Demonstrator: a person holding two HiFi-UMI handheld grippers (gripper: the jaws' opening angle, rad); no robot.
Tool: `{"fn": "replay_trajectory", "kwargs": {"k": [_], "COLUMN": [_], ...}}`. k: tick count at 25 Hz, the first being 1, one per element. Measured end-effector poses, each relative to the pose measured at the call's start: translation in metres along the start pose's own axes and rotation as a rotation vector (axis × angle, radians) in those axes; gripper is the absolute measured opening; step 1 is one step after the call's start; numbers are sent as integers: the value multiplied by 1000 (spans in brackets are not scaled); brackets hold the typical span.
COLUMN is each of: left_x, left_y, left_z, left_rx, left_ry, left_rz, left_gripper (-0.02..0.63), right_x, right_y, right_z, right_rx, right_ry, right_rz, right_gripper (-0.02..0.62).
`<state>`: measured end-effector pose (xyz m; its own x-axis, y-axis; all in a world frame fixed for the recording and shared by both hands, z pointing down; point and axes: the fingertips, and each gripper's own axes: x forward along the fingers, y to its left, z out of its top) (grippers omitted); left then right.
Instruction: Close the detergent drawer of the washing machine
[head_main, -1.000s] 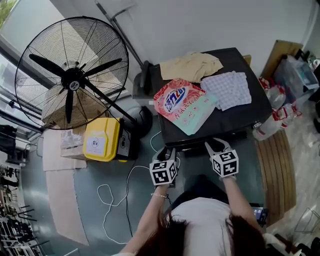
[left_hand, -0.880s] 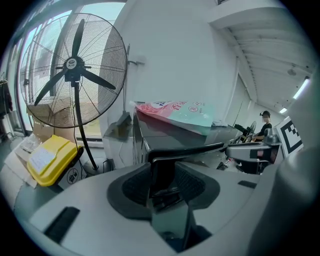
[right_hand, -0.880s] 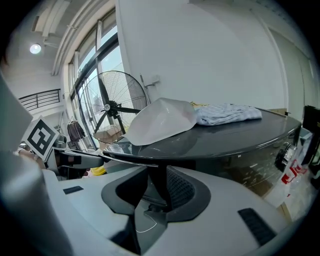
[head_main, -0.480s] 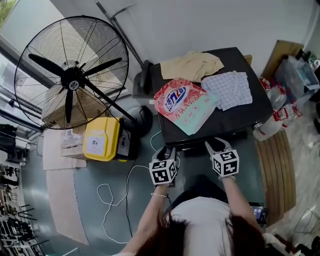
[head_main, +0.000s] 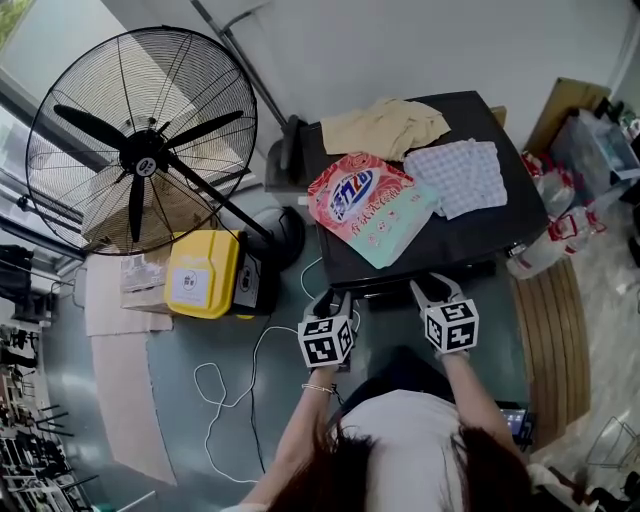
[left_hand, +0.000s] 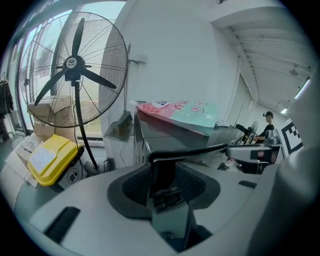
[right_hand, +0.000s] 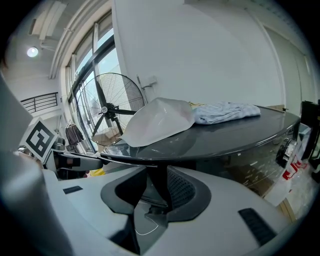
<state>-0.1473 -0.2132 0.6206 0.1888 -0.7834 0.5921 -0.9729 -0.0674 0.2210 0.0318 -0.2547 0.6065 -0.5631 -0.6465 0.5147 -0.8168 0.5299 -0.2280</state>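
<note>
the left gripper (left_hand: 165, 175), held low at the front left corner of the washing machine (head_main: 470, 240), has its jaws spread after opening over the past second. a dark upright edge of the machine shows in the gap, and the pads do not appear to press on it. the right gripper (right_hand: 157, 192), just beside it along the same front edge, has also been opening and now stands at its widest, with only the rim of the machine's top in the gap. neither gripper holds anything. in the head view both sit where they did a second ago, so the opening of the jaws is the only real change. it looks more like a release or a readying than a push.

between the two grippers, a dark block just under the front lip of the top is probably the detergent drawer (head_main: 388, 297). whether it still stands out or is already home cannot be told from above.

on the top lie a pink and green detergent pouch (head_main: 370, 205), a checked cloth (head_main: 462, 175) and a beige cloth (head_main: 385, 125). a large fan (head_main: 140, 140) and a yellow box (head_main: 202, 272) stand to the left.

the machine's front panel is hidden from the head view, and each gripper's own body blocks the lower half of its view.
</note>
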Motion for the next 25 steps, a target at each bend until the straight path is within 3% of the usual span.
{"fn": "replay_trajectory", "kwargs": {"k": [18, 20, 25], "left_x": [5, 9, 9], "left_y": [5, 7, 8], "left_z": [3, 7, 7], "left_rx": [-46, -49, -48], "left_ry": [12, 20, 18], "left_rz": [10, 22, 22], "left_gripper": [183, 179, 179], "right_x": [1, 1, 0], "right_y": [-5, -10, -12], "right_z": [1, 1, 0], "right_rx": [42, 56, 42], "right_ry": [-17, -18, -14], "right_rz": [-66, -101, -114], "right_gripper": [144, 71, 57]}}
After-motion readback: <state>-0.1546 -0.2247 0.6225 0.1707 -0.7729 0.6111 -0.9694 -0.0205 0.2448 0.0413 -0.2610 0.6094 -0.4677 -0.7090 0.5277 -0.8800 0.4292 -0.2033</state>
